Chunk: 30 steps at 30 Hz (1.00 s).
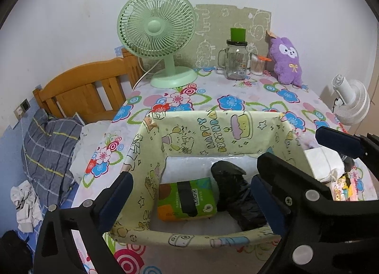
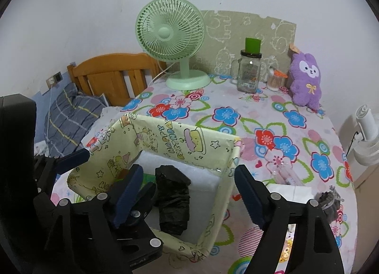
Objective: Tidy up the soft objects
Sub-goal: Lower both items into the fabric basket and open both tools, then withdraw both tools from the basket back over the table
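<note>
A yellow cartoon-print box (image 1: 213, 129) (image 2: 165, 136) stands on the flowered table. Inside it lie a green tissue pack (image 1: 187, 200) and a black crumpled bag (image 1: 236, 193) (image 2: 174, 200). My left gripper (image 1: 189, 200) is open and empty, its jaws spread over the box's front. My right gripper (image 2: 189, 193) is open and empty, straddling the box's right wall. A white tissue pack (image 1: 324, 162) (image 2: 291, 193) and a grey pouch (image 2: 329, 203) lie right of the box. A purple plush rabbit (image 1: 286, 60) (image 2: 305, 77) sits at the table's back.
A green desk fan (image 1: 158, 37) (image 2: 173, 44), a glass jar mug (image 1: 235, 58) (image 2: 248, 72) and a cotton swab tub (image 2: 276, 81) stand at the back. A white fan (image 1: 350, 101) is off the right edge. A bed with pillow (image 1: 49, 146) lies left.
</note>
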Motion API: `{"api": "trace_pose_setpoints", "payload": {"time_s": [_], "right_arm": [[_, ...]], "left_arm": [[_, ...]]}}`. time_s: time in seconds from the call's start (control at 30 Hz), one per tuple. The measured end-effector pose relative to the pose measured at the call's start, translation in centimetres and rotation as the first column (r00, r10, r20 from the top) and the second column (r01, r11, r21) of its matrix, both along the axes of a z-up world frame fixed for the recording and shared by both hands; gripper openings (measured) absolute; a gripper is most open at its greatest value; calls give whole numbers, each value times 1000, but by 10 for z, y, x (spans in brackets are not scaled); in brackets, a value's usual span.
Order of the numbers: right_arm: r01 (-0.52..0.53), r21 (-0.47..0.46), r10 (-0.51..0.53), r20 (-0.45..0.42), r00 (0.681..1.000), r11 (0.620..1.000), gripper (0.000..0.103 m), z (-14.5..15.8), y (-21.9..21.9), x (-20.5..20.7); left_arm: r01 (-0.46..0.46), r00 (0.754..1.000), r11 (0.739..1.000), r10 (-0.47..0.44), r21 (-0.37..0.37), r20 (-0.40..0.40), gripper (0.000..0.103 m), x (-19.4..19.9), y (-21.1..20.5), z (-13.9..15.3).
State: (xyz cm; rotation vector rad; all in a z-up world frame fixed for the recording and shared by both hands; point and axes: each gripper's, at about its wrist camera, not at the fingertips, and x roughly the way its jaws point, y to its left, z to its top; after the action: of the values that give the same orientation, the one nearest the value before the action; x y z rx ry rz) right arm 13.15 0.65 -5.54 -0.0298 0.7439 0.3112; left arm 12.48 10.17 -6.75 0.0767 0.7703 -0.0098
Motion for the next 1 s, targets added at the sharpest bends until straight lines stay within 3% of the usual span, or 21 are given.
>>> {"api": "trace_pose_setpoints", "payload": {"time_s": [1.0], "right_arm": [[93,10,-93,161,982,996,101,47,-57,-59]], "left_arm": [[41,992,999,-41,-1,123,103,-50,-49,48]]}}
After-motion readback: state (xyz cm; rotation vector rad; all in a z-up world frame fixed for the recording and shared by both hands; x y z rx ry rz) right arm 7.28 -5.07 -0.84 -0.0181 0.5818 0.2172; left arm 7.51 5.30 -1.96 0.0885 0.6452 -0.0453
